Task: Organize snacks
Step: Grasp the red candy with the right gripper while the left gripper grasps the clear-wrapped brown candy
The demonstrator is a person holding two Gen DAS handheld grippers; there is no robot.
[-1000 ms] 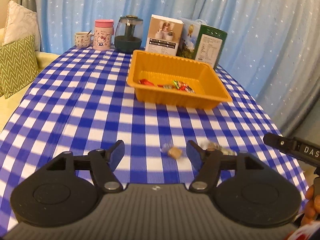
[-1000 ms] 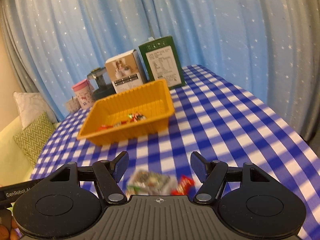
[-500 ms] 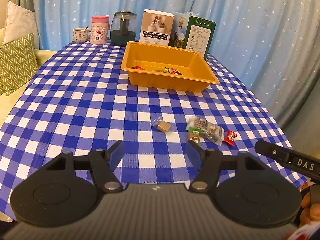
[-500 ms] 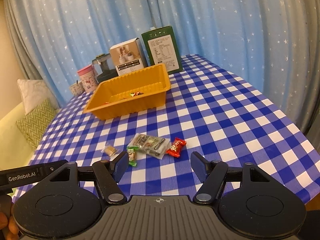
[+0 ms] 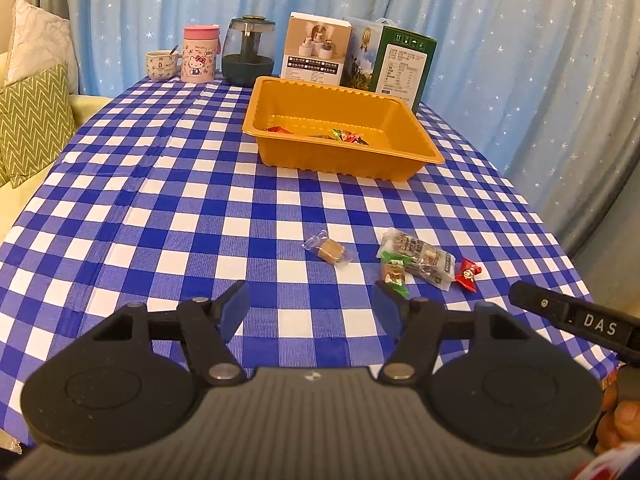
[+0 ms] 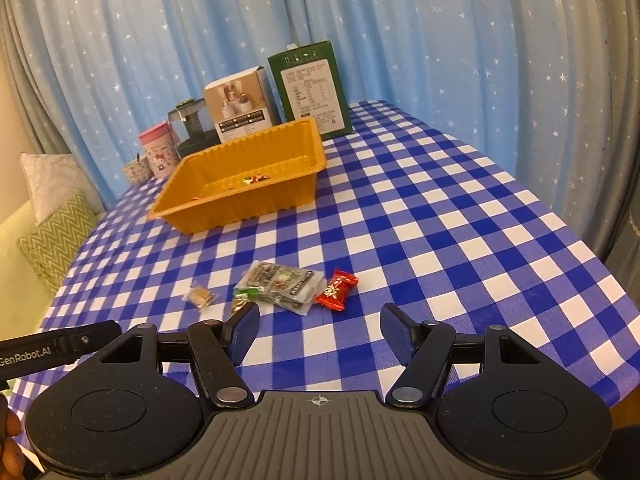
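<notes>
An orange tray (image 5: 404, 151) (image 6: 200, 216) holding a few wrapped sweets stands mid-table on the blue checked cloth. Nearer the front edge lie loose snacks: a brown cube in clear wrap (image 5: 330, 249) (image 6: 200, 297), a large printed packet (image 5: 424, 258) (image 6: 282, 284), a green-wrapped sweet (image 5: 394, 274) (image 6: 243, 298) and a red sweet (image 5: 467, 275) (image 6: 337, 289). My left gripper (image 5: 312, 306) is open and empty, short of the brown cube. My right gripper (image 6: 320, 330) is open and empty, just short of the packet and red sweet.
At the table's far end stand a small cup (image 5: 160, 65), a pink mug (image 5: 200, 54), a dark jar (image 5: 249, 50), a white box (image 5: 316, 52) and a green box (image 5: 400, 64). Cushions (image 5: 34, 120) lie on a sofa at left. Blue star curtains hang behind.
Both grippers have drawn back from the tray toward the table's front edge; the loose snacks, earlier right at the fingertips, now lie further ahead. Both stay open.
</notes>
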